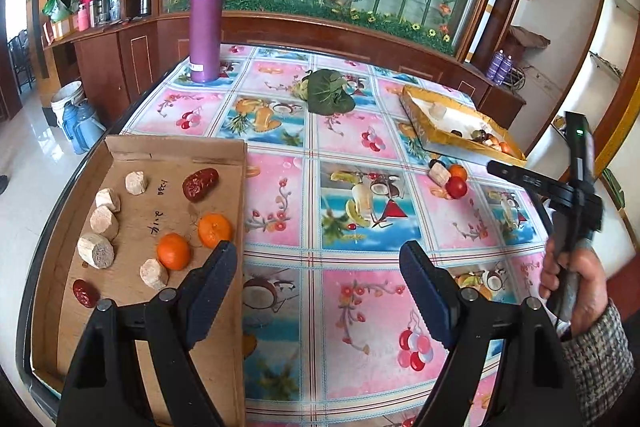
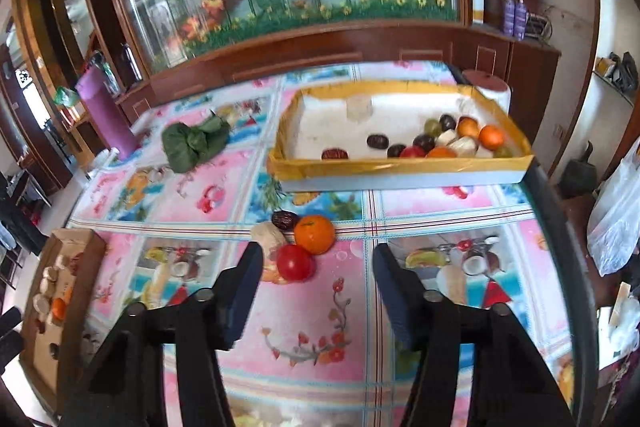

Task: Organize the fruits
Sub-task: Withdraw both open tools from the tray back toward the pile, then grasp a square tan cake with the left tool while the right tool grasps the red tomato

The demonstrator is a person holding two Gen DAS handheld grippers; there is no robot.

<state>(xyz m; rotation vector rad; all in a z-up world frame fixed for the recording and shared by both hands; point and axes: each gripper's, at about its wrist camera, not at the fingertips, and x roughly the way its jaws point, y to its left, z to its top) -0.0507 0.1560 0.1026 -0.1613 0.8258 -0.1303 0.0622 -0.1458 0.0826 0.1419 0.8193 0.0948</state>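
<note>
Only the right wrist view shows the gold-rimmed tray's (image 2: 400,167) fruit heap, the left the cardboard tray's (image 1: 224,163) sorted rows; both grippers' jaws gape empty above the bench (image 1: 360,299).

Cardboard tray (image 1: 132,151): two mandarins (image 1: 173,251), two red dates (image 1: 200,183), five pale cut chunks (image 1: 96,250), spread apart.
Yellow-rimmed box (image 2: 400,167): mixed fruits (image 2: 444,141) heaped at right.
Tablecloth: tomato (image 2: 295,262), orange (image 2: 314,233), date, pale chunk, clustered.
</note>
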